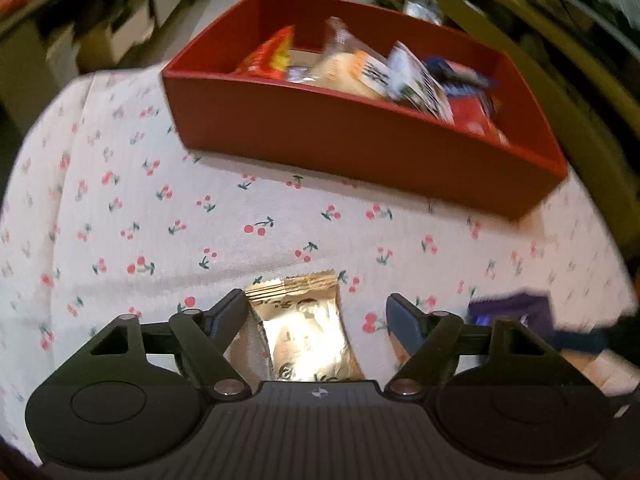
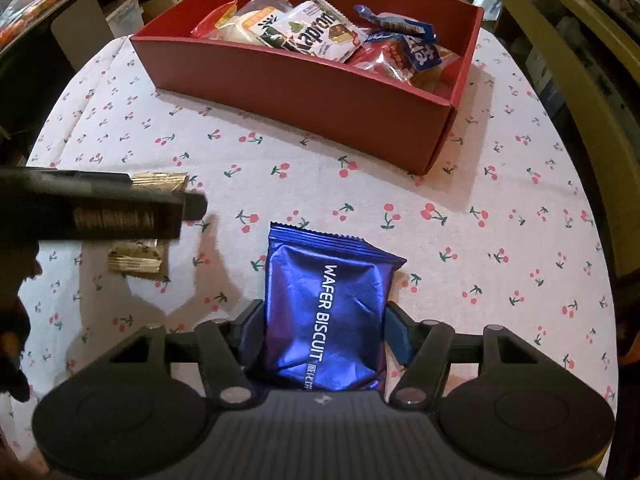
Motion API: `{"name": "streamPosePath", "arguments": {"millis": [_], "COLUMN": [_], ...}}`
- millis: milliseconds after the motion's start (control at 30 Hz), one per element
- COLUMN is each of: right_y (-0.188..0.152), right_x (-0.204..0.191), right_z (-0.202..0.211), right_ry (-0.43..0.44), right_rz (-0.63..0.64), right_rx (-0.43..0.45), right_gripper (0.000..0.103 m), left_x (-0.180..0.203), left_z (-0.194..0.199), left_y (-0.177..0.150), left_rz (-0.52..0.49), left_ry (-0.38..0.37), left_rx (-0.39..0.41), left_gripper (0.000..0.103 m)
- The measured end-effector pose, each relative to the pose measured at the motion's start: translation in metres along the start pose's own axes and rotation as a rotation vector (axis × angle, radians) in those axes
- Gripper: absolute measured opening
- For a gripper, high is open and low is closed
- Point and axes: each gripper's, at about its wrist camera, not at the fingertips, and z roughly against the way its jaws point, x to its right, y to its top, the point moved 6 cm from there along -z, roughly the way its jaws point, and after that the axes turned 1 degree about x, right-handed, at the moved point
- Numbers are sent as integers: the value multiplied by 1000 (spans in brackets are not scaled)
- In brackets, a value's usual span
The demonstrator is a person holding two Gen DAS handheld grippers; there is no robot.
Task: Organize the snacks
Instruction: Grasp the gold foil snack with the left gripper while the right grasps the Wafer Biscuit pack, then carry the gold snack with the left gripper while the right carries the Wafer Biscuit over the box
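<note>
**A:** What have your jaws got?

**B:** My right gripper [image 2: 324,330] has the blue wafer biscuit packet [image 2: 326,308] between its jaws, both pads against the packet's sides, so I'd call that gripped. More than half of the packet sticks out ahead of the fingertips over the tabletop [image 2: 480,280]. My left gripper [image 1: 318,316] stands parted around the gold snack packet [image 1: 304,332]: the left pad touches its crimped side, the right pad is clear of it, so nothing is held there.

**A:** How will they handle?

**B:** Both look light, puffy foil pillows, slick and crinkly. The wafers inside would likely crack under a hard squeeze, so I'd pinch across the middle of the body, not the sealed ends, and only gently.

**A:** And where do they go?

**B:** Probably the red box [image 2: 304,92] at the far side of the tabletop, already holding several packets. A second small gold packet [image 2: 136,258] lies on the cherry cloth below my left gripper, seen from the right camera.
</note>
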Motion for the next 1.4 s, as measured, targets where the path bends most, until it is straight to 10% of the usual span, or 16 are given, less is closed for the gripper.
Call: {"name": "streamPosePath", "arguments": {"millis": [267,633,733,867,1400], "right_y": [2,1,3,1,19], "right_x": [3,-7,-12,-19,-23], "right_z": [-5,-11,0,8,51], "right_ry": [-8,-20,-18,-103,-164], "right_rz": [-8,21,33,111,105], "right_rx": [3,1,26,61,221], "right_gripper": [97,103,78,77,77], "left_x": [1,5,4,5,10], "left_z": [6,5,8,15,41], "left_y": [-14,-16,-18,-18,-6], "left_rz": [-105,-131,-140,-151,-143], "left_ry": [22,13,7,-17,-80], "left_rx": [-5,10,18,22,81], "left_gripper": [69,80,71,49,47]}}
